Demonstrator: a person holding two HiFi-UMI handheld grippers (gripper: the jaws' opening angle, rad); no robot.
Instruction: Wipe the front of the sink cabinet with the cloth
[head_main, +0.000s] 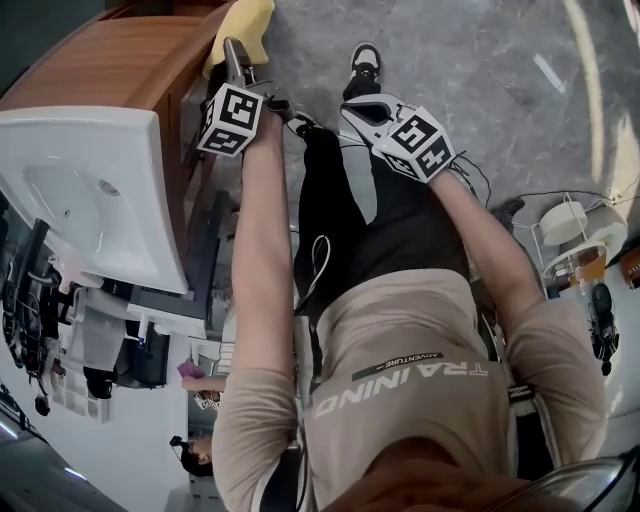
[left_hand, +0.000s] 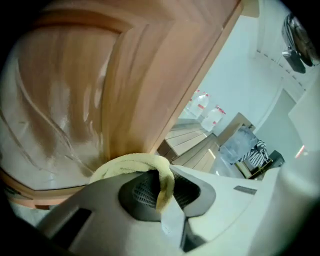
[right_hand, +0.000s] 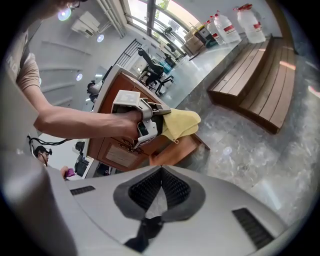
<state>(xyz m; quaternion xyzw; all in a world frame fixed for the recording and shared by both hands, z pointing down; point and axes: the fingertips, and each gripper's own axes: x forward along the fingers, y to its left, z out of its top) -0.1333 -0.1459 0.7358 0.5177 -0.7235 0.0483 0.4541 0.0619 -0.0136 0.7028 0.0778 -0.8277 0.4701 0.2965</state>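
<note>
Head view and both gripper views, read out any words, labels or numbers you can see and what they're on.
"TRAINING": upside down, on the person's beige garment.
"ADVENTURE": upside down, on a dark strip on that garment.
Labels on the bottles in the right gripper view: too blurred to read.
Left gripper view: nothing legible.

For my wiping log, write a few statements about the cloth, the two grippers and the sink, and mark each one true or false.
The left gripper holds the yellow cloth. True.
The cloth is up against the wooden cabinet. True.
The right gripper grips a sponge. False: its fingers are shut on nothing.
The sink is black. False: it is white.
</note>
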